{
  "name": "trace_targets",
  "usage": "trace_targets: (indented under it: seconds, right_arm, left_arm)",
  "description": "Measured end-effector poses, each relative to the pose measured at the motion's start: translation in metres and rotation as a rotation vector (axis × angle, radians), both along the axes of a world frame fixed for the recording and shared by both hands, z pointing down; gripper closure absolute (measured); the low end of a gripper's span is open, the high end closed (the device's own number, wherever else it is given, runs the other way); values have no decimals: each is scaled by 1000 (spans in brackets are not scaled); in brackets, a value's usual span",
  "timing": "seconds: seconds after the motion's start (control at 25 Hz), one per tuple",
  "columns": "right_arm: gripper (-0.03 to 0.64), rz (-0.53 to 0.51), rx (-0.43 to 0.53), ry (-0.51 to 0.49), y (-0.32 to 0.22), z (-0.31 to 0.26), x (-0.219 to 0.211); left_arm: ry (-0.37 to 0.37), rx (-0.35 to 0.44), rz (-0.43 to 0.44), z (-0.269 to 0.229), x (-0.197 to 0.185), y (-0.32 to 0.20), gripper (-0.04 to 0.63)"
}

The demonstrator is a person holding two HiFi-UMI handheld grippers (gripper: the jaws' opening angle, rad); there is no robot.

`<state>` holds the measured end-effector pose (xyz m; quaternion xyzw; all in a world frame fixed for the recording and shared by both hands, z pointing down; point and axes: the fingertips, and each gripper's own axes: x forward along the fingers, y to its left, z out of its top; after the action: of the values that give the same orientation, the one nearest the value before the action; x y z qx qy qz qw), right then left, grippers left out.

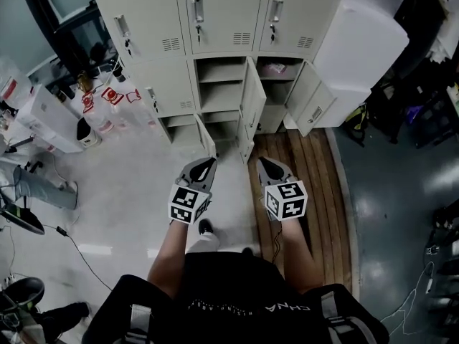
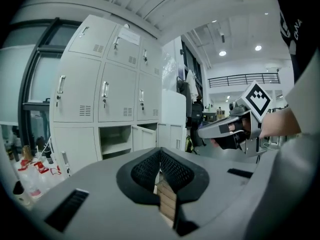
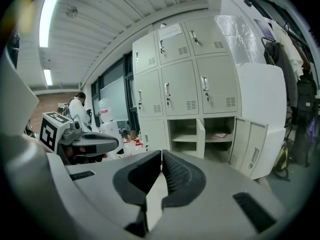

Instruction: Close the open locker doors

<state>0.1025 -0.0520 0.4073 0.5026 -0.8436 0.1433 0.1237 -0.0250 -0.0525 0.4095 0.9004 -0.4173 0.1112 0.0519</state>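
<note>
The person's dark top [image 1: 237, 299] and bare forearms fill the bottom of the head view, both arms stretched forward side by side. Ahead of them, well apart, stands the bank of pale lockers [image 1: 222, 20]. Its upper rows are closed, while several doors in the lower rows swing out toward the person. The right door [image 1: 314, 102] hangs widest, the middle door [image 1: 252, 97] juts out edge-on between two bare compartments, and a low door [image 1: 206, 138] sits further left. Each door is upright, hinged along a vertical edge, so closing them probably means pushing across their faces. The left gripper [image 1: 205, 165] points toward the low door and looks the nearer one to it. The right gripper [image 1: 267, 166], over a strip of wood flooring [image 1: 308, 185], lines up with the middle and right doors. Both grippers tilt slightly downward with their marker cubes uppermost, and both are clenched with jaws together on nothing.
</note>
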Motion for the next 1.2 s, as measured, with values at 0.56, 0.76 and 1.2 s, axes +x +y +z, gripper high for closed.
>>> trace_targets:
  seconds: [0.56,0.76,1.2]
  right_arm:
    - [584,100,-9,-15,-79,5,-64]
    - [584,81,-21,-7,-96,9,-72]
    - [584,-64,22,90,-143,-15,-43]
  left_arm:
    - [-13,-5,107,-1,-59,-94,575]
    - [-8,-21,93,4,-67,-106,575]
    - [62,21,-99,-12,-57,-144,575]
